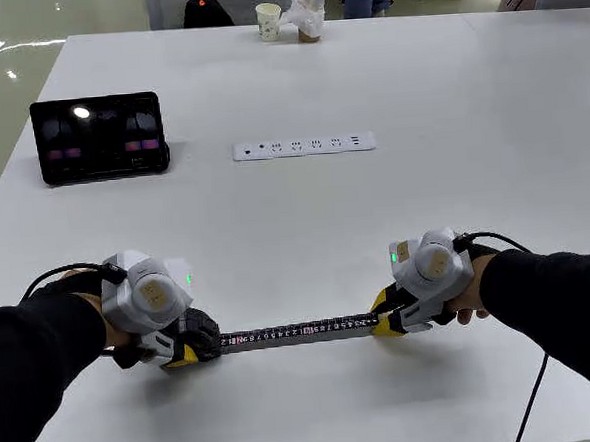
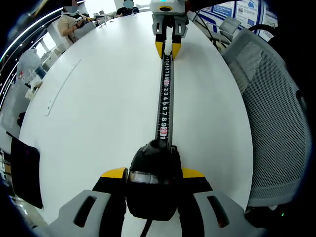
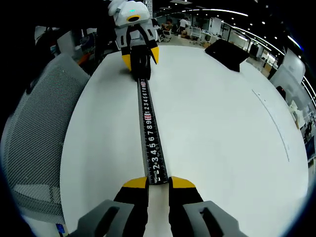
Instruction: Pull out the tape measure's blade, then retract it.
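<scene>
A black tape measure case (image 1: 197, 337) lies low over the white table (image 1: 305, 220), with my left gripper (image 1: 183, 350) shut on it. In the left gripper view the case (image 2: 152, 180) sits between the yellow-tipped jaws of my left gripper (image 2: 153, 173). The blade (image 1: 297, 332) is drawn out level to the right. My right gripper (image 1: 386, 324) is shut on its tip. The numbered blade (image 3: 149, 133) runs from my right gripper (image 3: 158, 182) away to the left gripper (image 3: 139, 49) in the right gripper view. The far right gripper (image 2: 168, 42) pinches the blade (image 2: 164, 94).
A dark tablet (image 1: 100, 138) stands at the left. A white power strip (image 1: 303, 146) lies mid-table, and a paper cup (image 1: 269, 20) and a plastic cup (image 1: 309, 8) stand at the far edge. A grey mesh chair (image 2: 276, 123) is beside the table's near edge.
</scene>
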Demonstrator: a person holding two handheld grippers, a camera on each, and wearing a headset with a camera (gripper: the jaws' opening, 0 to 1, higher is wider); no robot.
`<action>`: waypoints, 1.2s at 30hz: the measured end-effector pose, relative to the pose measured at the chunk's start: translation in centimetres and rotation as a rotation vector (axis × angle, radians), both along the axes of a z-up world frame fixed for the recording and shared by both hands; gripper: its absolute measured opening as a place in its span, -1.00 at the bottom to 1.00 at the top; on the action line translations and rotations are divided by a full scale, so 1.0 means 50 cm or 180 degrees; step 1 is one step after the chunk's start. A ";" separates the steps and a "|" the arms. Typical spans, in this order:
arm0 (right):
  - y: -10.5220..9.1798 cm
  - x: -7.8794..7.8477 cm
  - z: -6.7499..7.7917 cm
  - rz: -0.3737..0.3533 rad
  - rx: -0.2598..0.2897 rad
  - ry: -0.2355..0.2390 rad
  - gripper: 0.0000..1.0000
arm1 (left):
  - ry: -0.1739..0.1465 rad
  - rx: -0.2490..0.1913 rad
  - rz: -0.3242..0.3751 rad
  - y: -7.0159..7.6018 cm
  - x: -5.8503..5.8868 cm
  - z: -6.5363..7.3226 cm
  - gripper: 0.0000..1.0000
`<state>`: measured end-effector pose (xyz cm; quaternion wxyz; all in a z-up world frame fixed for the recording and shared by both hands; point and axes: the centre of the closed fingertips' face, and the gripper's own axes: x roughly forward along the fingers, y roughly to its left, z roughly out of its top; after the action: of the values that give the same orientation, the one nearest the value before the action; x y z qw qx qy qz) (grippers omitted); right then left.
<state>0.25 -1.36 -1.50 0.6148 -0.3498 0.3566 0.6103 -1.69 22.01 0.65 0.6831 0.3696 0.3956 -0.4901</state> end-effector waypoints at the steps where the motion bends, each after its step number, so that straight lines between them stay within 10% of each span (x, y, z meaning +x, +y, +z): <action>1: 0.000 0.000 0.000 0.0015 -0.0018 -0.0011 -0.75 | 0.0008 -0.0008 0.0003 0.000 0.000 0.001 -0.31; 26: 0.001 0.003 -0.001 -0.0162 -0.0253 -0.0006 -0.74 | 0.0027 -0.0014 0.0030 0.003 -0.003 0.010 -0.33; 36: -0.003 0.000 0.024 -0.0158 -0.0131 -0.0093 -0.63 | 0.0019 -0.0289 0.0332 0.012 0.004 0.044 -0.25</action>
<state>0.23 -1.53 -0.32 0.6276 -0.3623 0.3687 0.5822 -1.50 22.62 2.87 0.7226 0.3157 0.3937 -0.4724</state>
